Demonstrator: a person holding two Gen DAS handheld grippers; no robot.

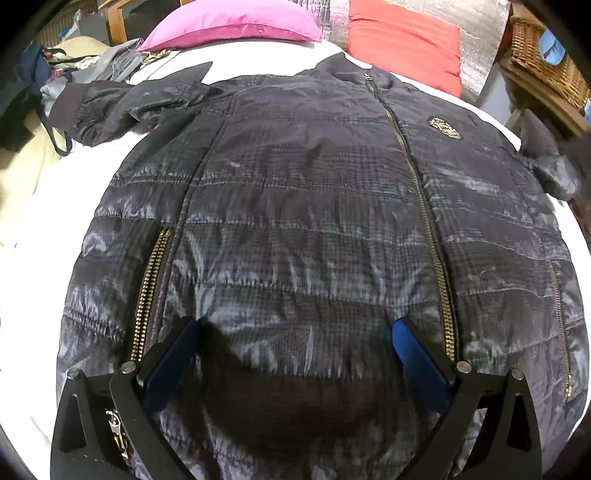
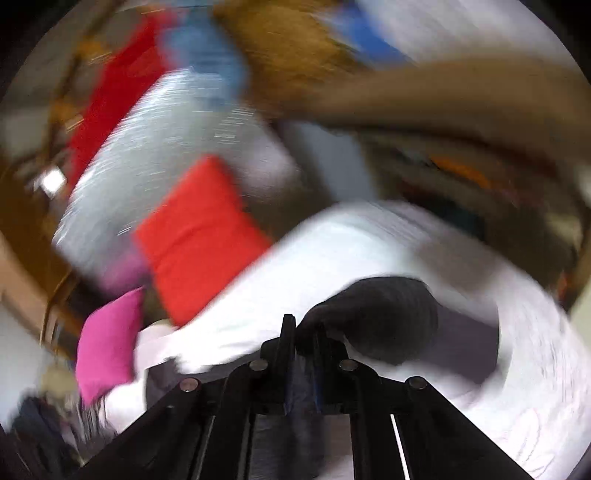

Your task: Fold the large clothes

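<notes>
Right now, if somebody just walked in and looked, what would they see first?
A big dark puffy jacket spread flat over the white bed, its gold zipper running up the front. Behind it sit a bright pink pillow and a red pillow. The left hand-held gripper hangs open over the jacket's bottom end, while the right hand-held gripper is shut on a dark bit of cloth, probably the jacket's sleeve.

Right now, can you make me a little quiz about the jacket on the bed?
1. True or false: the jacket's front zip is done up.
2. Which gripper has dark fabric pinched in it? A) left gripper B) right gripper
3. Fill in: the pillow beside the red cushion is ____.

Key: 1 true. 2 B; the left one stands open over the jacket. 3 pink.
</notes>
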